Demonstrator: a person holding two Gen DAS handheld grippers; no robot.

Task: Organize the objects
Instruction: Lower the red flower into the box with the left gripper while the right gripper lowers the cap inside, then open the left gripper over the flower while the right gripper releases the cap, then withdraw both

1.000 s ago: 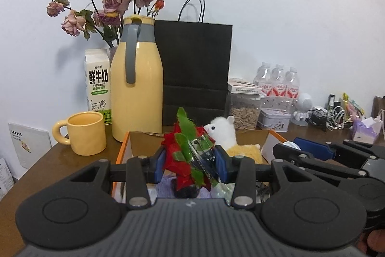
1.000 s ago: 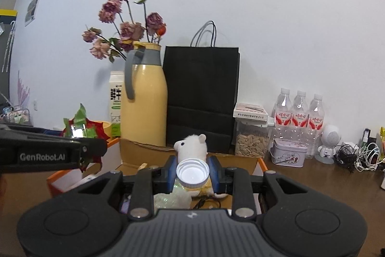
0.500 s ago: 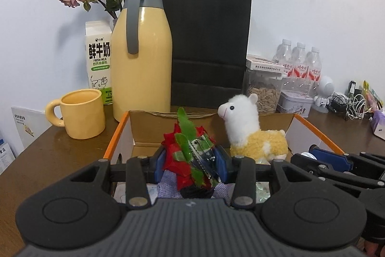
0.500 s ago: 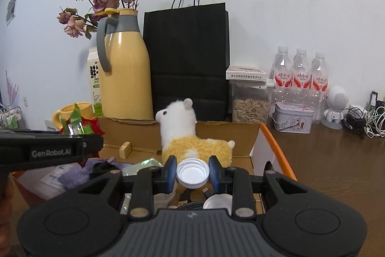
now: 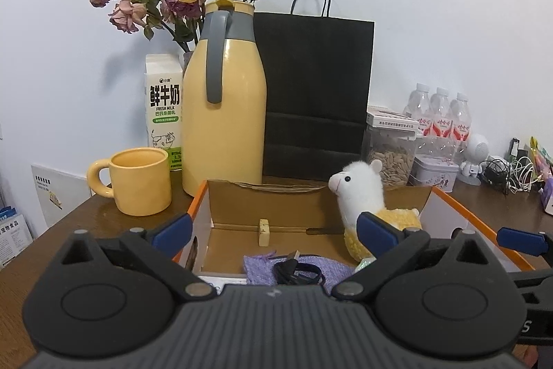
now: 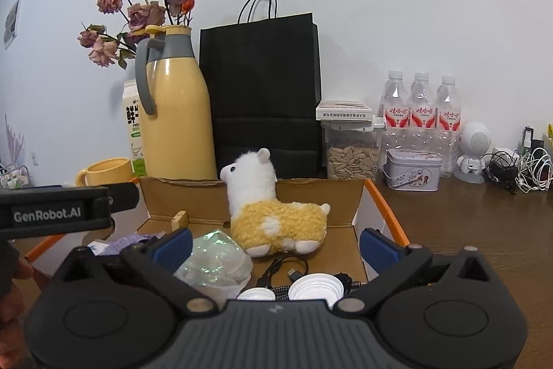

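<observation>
Opening wide with nothing between them, both hand-held grippers, left and right, overhang one cardboard box holding one plush alpaca and two white caps.

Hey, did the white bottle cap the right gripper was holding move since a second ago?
Yes. The white cap dropped from between the opening fingers into the cardboard box, in front of the llama toy.

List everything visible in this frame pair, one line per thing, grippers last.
cardboard box: 1, brown, orange-edged, table centre
plush alpaca: 1, white and yellow, in box
bottle caps: 2, white, box front
cable: 1, black, on purple cloth
thermos: 1, yellow, behind box
mug: 1, yellow, left
milk carton: 1, white
paper bag: 1, black
water bottles: 3, clear
left gripper: opening, nothing between
right gripper: opening, nothing gripped
</observation>
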